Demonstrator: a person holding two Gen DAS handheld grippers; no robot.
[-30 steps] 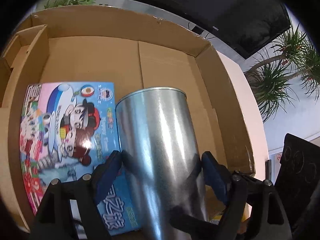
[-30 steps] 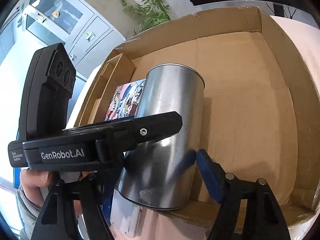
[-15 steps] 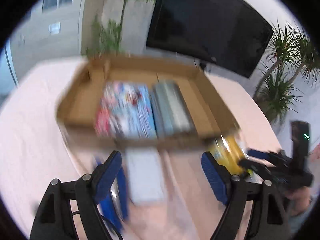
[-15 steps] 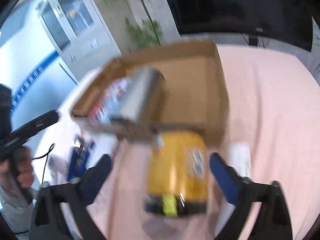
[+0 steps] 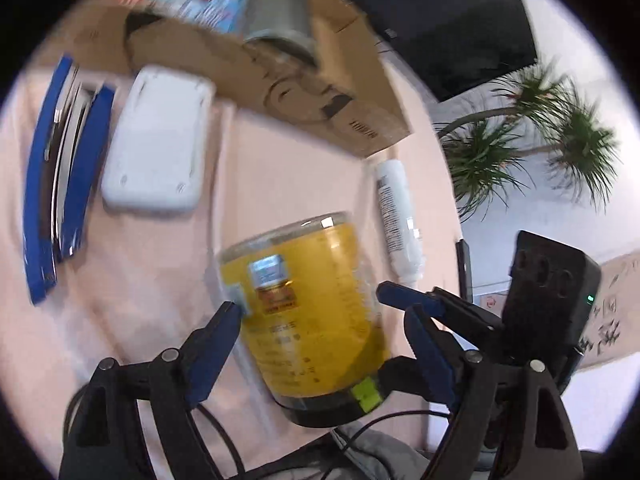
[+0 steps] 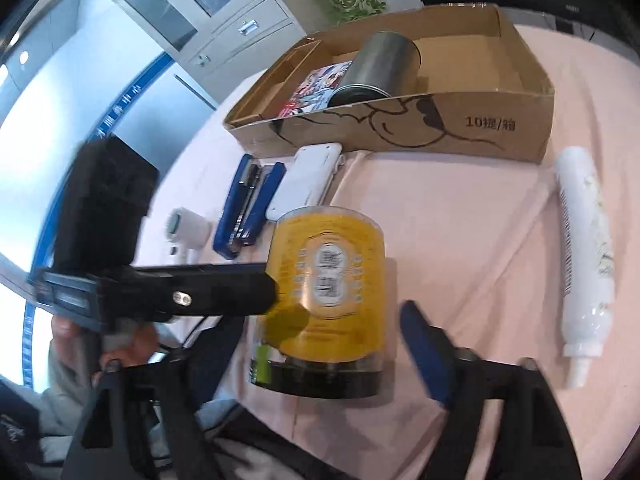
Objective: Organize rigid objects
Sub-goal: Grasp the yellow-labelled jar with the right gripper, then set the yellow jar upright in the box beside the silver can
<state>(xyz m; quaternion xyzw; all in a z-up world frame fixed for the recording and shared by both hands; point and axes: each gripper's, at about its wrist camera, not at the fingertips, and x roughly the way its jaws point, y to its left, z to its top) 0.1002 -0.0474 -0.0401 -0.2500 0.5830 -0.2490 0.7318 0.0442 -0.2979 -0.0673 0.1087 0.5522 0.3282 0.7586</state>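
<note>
Both sets of jaws flanked the jar (image 6: 326, 280), crowding its sides. Bare table (image 6: 472, 216) lay beyond it; the bottle (image 6: 586, 252) lay right, the stapler (image 6: 248, 204) left.

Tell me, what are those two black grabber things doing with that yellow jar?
A person is tidying hard things into a cardboard box. A silver can and a colourful book are already inside. Now both grippers are closing in on the yellow jar lying on the pink table: the left gripper and the right gripper are open around it. A stapler, a white case and a white bottle wait outside.
</note>
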